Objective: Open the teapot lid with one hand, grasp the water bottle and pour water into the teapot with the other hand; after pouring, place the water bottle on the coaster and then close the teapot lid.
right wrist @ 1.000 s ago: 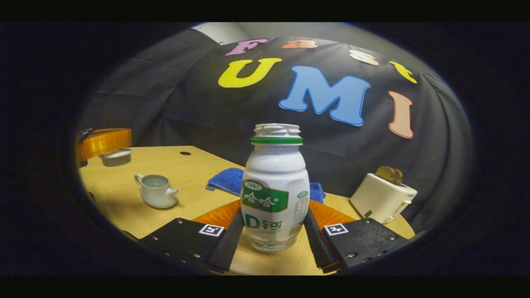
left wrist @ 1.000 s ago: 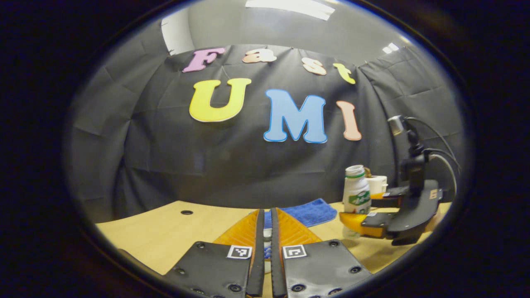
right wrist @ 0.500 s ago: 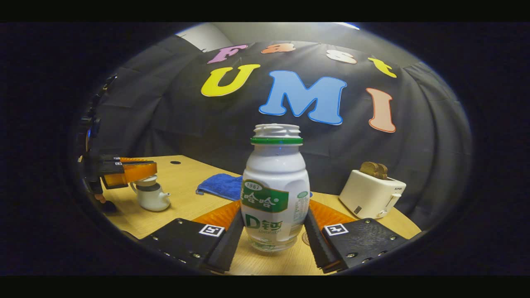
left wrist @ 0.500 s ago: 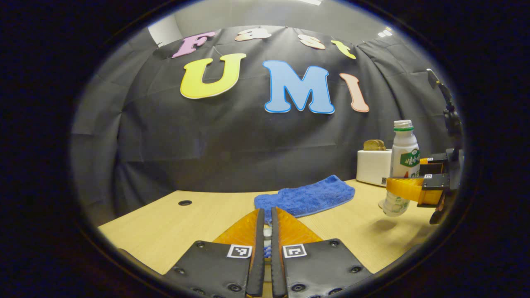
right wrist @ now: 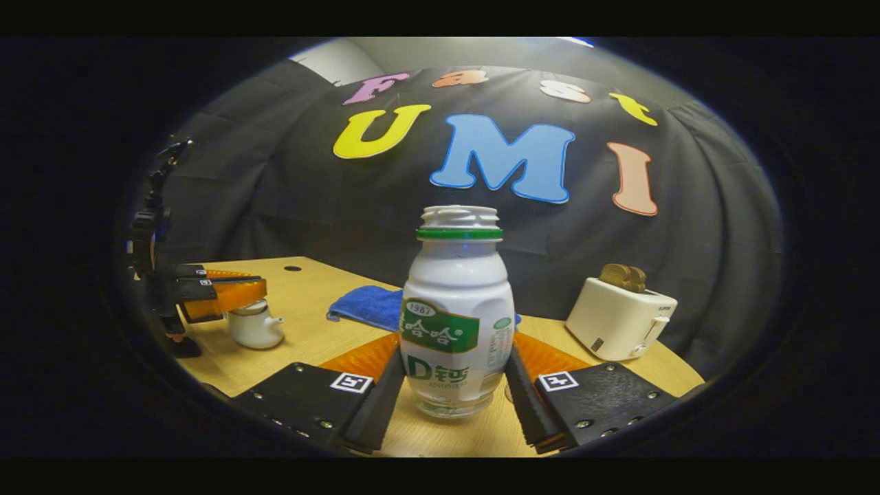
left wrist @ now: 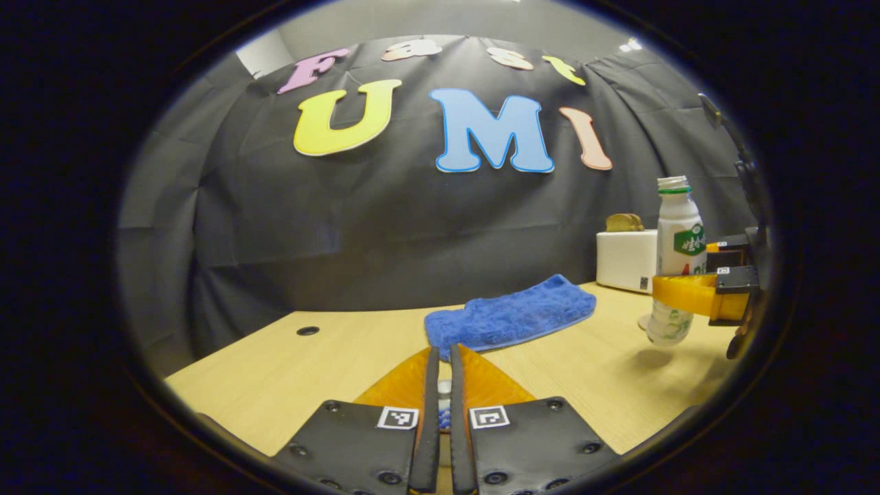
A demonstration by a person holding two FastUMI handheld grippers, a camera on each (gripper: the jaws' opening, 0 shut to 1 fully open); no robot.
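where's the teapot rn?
Right gripper view, far left: the teapot sits on the table under the left claw, left of the blue cloth.

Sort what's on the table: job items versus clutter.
Job items:
- water bottle, clamped in the right gripper
- teapot, with the left gripper at its lid

Clutter:
- blue cloth
- toaster
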